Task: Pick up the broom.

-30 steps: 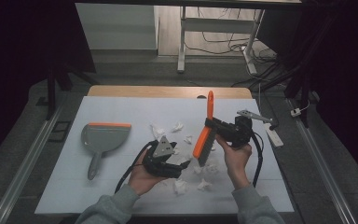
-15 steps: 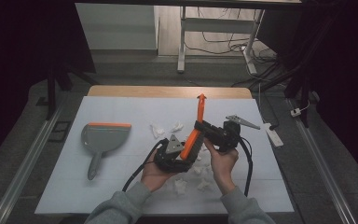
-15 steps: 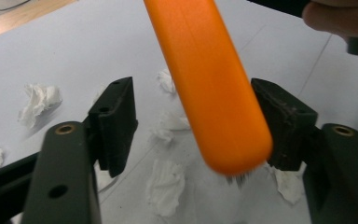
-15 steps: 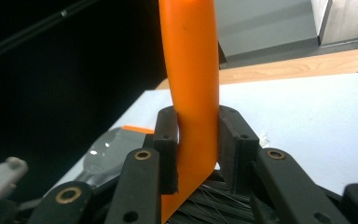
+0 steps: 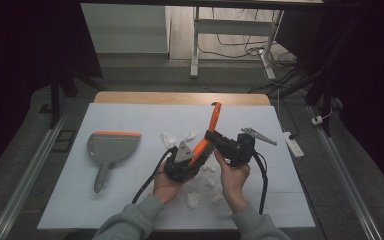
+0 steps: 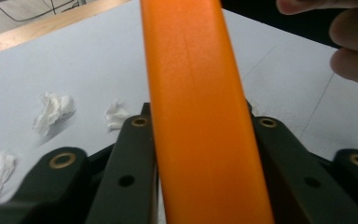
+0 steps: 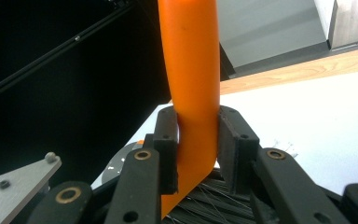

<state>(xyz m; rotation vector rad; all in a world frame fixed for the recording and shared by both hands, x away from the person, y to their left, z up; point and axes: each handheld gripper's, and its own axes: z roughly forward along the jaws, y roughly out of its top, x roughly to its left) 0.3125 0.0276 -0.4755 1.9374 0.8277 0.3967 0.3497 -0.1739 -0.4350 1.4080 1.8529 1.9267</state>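
I am clenching the right tongs (image 5: 211,138) on the lower end of the brush (image 5: 212,119). The left tongs (image 5: 192,159) have just been closing, and I am now gripping the same handle with them, so the brush is slanting upward between both. The handle is smooth orange plastic, flattened and slightly curved, with dark bristles (image 7: 214,201) beneath. Sweeping is not yet begun: crumpled white paper scraps (image 5: 192,200) are lying around and below the tongs, and the grey, orange-edged dustpan (image 5: 111,145) is resting well to their left.
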